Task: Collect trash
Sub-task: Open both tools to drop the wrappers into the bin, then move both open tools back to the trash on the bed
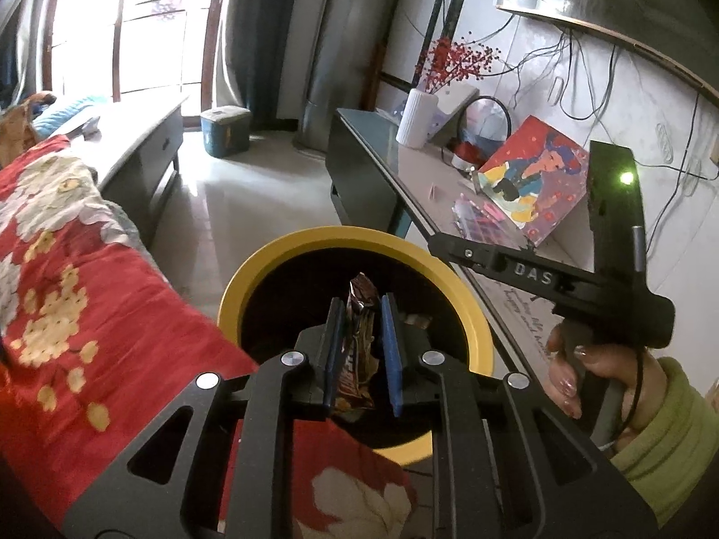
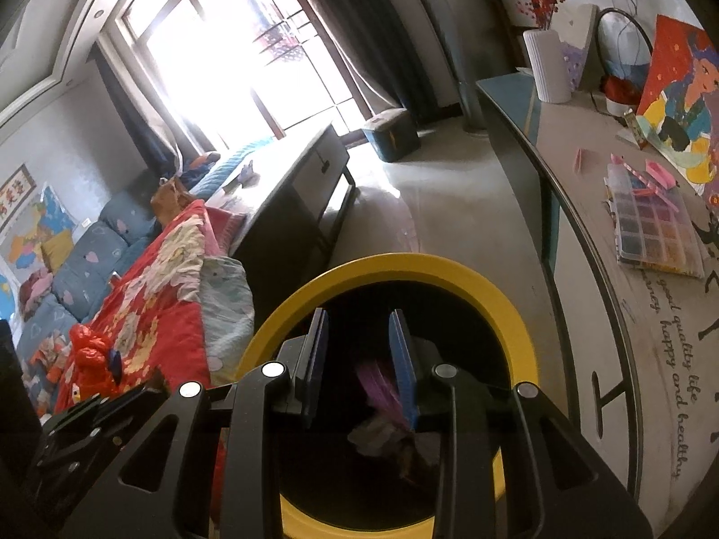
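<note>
A yellow-rimmed trash bin (image 1: 314,236) with a dark inside stands on the floor between the bed and the table. My left gripper (image 1: 361,310) is shut on a brown snack wrapper (image 1: 359,337) and holds it over the bin's mouth. My right gripper (image 2: 359,328) is open and empty, right above the bin (image 2: 449,269). Purple and pale trash (image 2: 382,393) lies inside the bin below it. The right gripper's body (image 1: 539,276), with the hand that holds it, shows in the left wrist view at the right.
A bed with a red floral quilt (image 1: 76,278) is at the left. A long table (image 2: 584,233) at the right carries a bead box (image 2: 651,224), a painting (image 1: 534,179), a white vase (image 1: 415,119). A low dresser (image 2: 292,197) and a teal box (image 1: 224,130) stand farther off.
</note>
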Demonstrator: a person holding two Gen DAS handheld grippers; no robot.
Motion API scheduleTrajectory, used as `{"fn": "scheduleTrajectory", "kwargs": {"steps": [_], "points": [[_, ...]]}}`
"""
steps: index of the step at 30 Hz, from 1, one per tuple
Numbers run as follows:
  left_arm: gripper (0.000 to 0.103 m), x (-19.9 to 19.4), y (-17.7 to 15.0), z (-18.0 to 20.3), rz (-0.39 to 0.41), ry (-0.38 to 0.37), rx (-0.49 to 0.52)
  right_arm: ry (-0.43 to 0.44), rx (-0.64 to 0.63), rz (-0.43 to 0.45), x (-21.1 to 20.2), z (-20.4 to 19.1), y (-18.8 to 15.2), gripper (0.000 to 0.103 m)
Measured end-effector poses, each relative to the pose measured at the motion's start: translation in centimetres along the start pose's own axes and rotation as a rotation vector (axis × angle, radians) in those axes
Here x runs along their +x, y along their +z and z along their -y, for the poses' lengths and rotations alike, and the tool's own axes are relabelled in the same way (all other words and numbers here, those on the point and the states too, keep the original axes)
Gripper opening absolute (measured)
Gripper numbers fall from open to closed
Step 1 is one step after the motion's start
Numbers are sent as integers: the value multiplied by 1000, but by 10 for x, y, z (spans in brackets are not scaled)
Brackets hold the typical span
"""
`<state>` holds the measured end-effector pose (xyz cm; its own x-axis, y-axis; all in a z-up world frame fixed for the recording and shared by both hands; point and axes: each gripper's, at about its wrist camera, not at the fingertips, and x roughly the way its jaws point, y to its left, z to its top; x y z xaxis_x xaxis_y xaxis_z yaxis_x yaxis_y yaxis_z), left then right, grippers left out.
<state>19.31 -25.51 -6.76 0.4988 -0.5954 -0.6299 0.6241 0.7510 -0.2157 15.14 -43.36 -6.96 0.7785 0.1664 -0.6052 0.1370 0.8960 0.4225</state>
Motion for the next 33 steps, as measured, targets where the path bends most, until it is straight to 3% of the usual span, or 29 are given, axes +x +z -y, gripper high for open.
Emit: {"fn": "scheduleTrajectory", "kwargs": {"steps": [3, 7, 8, 10, 11, 16, 33], "points": [[17, 6, 1, -3, -6, 1, -6, 2, 5, -7, 1, 4, 0, 28], [50, 7, 0, -7, -6, 2, -25, -6, 14, -2, 1, 7, 0, 34], [53, 6, 0, -8, -2, 2, -31, -9, 13, 2, 0, 6, 0, 38], [69, 4, 0, -10, 4, 6, -47, -16, 12, 9, -1, 5, 0, 49], [71, 2, 0, -11, 8, 4, -55, -20, 10, 13, -2, 4, 0, 54], [90, -16, -2, -18, 44, 30, -83, -25, -7, 28, -6, -3, 0, 60], [92, -73, -8, -39, 146, 131, -164, 6, -92, 68, -20, -45, 0, 69]]}}
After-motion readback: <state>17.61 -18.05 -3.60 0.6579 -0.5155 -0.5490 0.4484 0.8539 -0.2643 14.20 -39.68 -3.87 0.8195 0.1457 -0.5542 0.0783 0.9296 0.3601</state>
